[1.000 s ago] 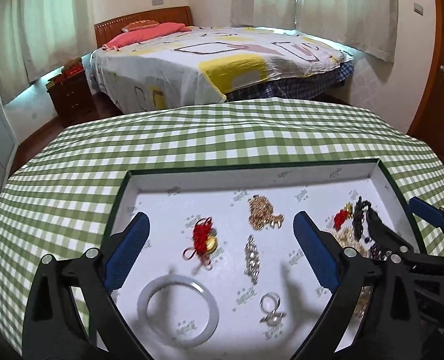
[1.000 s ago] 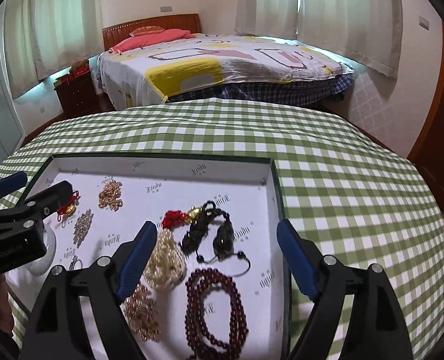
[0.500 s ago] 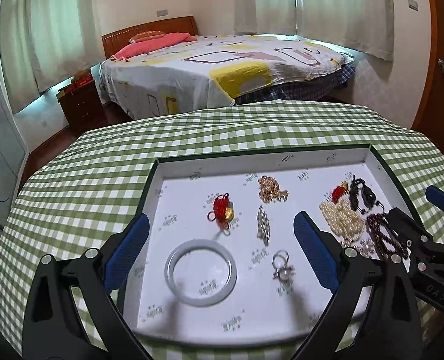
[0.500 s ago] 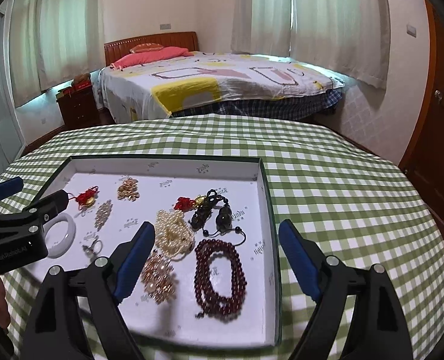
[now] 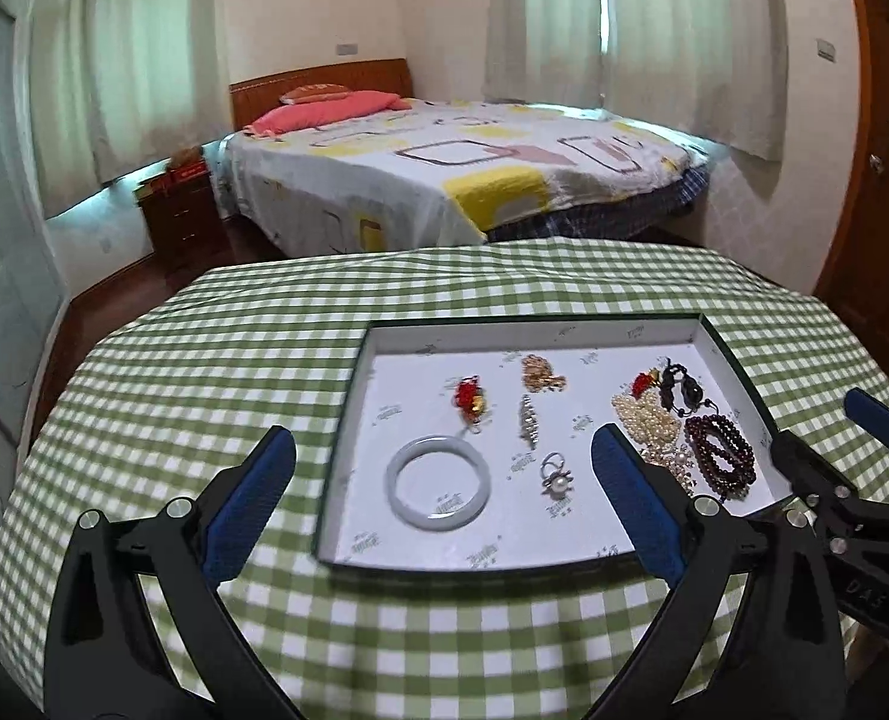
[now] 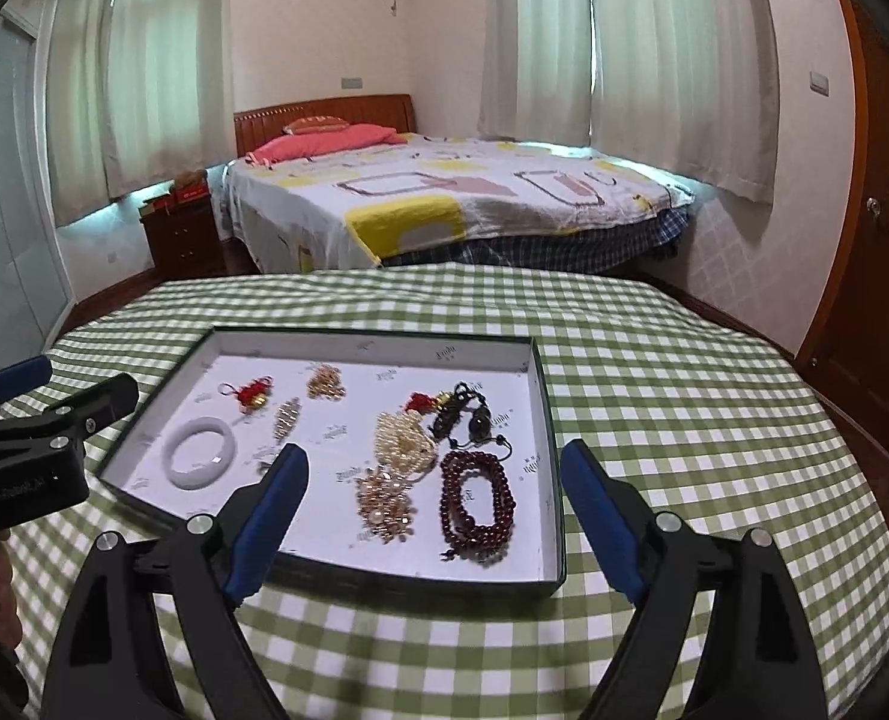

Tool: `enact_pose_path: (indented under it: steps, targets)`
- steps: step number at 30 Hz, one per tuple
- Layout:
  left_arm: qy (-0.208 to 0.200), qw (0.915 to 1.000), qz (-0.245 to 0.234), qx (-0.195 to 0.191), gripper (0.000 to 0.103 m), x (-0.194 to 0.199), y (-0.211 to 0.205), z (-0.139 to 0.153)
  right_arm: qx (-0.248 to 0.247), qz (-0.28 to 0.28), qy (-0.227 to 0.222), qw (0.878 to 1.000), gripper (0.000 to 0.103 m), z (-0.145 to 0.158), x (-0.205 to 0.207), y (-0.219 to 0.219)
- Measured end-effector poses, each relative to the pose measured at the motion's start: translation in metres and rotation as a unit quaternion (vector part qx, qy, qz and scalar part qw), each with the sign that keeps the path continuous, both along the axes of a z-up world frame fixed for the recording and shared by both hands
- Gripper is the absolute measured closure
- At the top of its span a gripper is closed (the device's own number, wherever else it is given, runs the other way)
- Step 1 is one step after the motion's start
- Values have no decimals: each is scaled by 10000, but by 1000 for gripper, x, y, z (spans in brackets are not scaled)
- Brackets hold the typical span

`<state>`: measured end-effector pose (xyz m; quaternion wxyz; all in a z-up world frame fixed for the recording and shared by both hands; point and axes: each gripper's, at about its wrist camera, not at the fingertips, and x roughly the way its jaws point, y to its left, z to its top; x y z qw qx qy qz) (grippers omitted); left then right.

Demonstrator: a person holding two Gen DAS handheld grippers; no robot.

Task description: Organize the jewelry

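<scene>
Presently: tray (image 5: 348,438) ahead of both wide, empty tongs; white bangle (image 5: 438,483) nearest left gripper (image 5: 441,513), dark red beads (image 6: 474,495) between right gripper (image 6: 432,510) fingers.

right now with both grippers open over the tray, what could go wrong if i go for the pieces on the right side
1. The pearl strand, black cord bracelet and red tassel charm lie bunched and touching, so a pinch may drag a neighbour along.
2. The dark red bead bracelet sits close to the tray wall, so a finger of the right gripper could strike the rim.
</scene>
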<state>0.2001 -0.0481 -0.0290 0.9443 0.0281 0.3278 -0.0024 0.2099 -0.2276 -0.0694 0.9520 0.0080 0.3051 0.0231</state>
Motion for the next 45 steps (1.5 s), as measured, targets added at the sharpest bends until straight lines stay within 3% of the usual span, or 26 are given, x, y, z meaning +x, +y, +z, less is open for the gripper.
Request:
enact_pose_path:
  steps: [22,45]
  targets:
    - [-696,9963,422,-283,4,-117,49,70,75,362,-683,9970,19,65,-83,17]
    - [-861,9950,395,-328,5,-146,53,77,10,368,-931,9950,19,72,-109,23]
